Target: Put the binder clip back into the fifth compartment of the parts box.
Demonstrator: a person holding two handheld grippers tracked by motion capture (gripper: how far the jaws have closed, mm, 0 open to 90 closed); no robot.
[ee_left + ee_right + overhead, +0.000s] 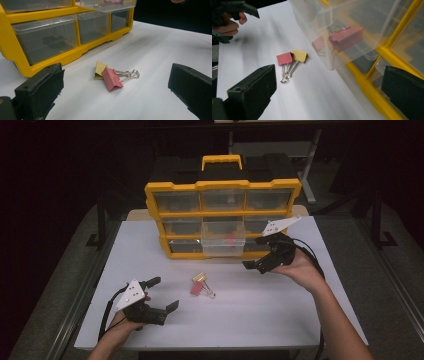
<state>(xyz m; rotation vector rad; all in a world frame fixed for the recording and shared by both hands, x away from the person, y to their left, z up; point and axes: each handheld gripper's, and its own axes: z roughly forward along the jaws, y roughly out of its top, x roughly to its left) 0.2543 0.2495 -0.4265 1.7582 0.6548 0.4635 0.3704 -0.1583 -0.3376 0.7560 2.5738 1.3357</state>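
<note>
We hold the left gripper (162, 294) low over the white table (280, 315) at about 7 o'clock, its jaws spread wide and empty. From it, two binder clips lie at roughly 1 o'clock, near the table's middle: a red clip (196, 287) and a yellow clip (199, 277), touching each other, their wire handles pointing toward 4 o'clock in the high view. In the left gripper view the red clip (111, 78) sits in front of the yellow clip (99, 70), both framed between the jaws but well short of them.

Our right gripper (256, 265) hovers at about 2 o'clock from the clips, just in front of the yellow organizer (172, 186), its jaws likewise apart and holding nothing. A clear drawer (222, 247) is pulled out of the organizer at 12 o'clock from the clips; inside it lies another red clip (345, 37), seen through the wall in the right gripper view.
</note>
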